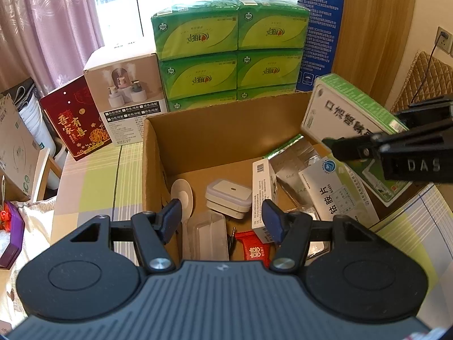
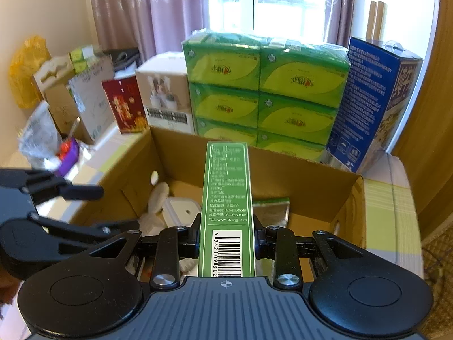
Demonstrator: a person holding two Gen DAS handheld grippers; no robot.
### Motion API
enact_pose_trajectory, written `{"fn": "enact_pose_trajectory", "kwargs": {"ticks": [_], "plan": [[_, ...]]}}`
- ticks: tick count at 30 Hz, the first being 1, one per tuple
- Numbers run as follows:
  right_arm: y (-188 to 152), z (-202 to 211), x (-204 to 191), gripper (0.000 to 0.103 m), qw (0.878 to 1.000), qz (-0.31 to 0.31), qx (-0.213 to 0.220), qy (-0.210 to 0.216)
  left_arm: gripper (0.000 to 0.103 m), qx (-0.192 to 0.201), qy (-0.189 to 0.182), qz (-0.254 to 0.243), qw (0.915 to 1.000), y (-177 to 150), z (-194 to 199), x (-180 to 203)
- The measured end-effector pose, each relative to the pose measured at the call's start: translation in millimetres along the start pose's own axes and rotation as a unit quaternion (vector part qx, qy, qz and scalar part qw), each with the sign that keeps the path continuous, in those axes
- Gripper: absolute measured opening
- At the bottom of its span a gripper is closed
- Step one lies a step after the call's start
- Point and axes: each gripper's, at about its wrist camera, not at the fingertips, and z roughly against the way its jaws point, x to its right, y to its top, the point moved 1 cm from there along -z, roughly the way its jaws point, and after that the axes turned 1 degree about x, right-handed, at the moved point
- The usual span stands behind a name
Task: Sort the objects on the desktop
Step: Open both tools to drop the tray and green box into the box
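An open cardboard box (image 1: pixel 220 119) stands on the checked tablecloth. It holds a white lidded container (image 1: pixel 229 195), a white round disc (image 1: pixel 182 195), a clear plastic case (image 1: pixel 209 235), a red packet (image 1: pixel 254 250), a silver foil pack (image 1: pixel 294 158) and white medicine boxes (image 1: pixel 337 192). My left gripper (image 1: pixel 222 216) hangs open over the box's near part with nothing between its fingers. My right gripper (image 2: pixel 226 238) is shut on a long green medicine box (image 2: pixel 226 187), held above the cardboard box (image 2: pixel 297 175). The left wrist view shows that green medicine box (image 1: pixel 348 110) at the right, over the box's right side.
Behind the box stands a stack of green tissue packs (image 1: pixel 229 53), with a tall blue carton (image 1: pixel 322 36) to its right. To its left are a white humidifier box (image 1: pixel 127 96) and a red gift box (image 1: pixel 75 121). A purple box (image 1: pixel 11 235) lies far left.
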Motion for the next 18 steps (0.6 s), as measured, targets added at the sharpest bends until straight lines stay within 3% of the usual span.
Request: {"fn": "enact_pose_trajectory", "kwargs": {"ticks": [1, 2, 3, 7, 15, 18], "plan": [[1, 0, 2, 0.034, 1.000, -0.008, 0.006, 0.001, 0.060, -0.001, 0.000, 0.000, 1.0000, -1, 0, 0], [2, 1, 5, 0.055, 1.000, -0.017, 0.012, -0.001, 0.063, 0.000, 0.001, 0.001, 1.0000, -1, 1, -1], [2, 3, 6, 0.061, 1.000, -0.024, 0.017, -0.003, 0.064, 0.001, 0.001, 0.002, 1.0000, -1, 2, -2], [-2, 7, 10, 0.063, 1.000, -0.025, 0.015, -0.010, 0.066, 0.002, 0.003, 0.006, 1.0000, -5, 5, -4], [-20, 31, 22, 0.064, 0.999, -0.050, 0.008, -0.021, 0.086, 0.016, 0.010, 0.017, 0.9997, -13, 28, -1], [-28, 46, 21, 0.069, 0.998, -0.054, 0.009, -0.021, 0.095, 0.026, 0.014, 0.018, 0.9994, -16, 44, 5]]}}
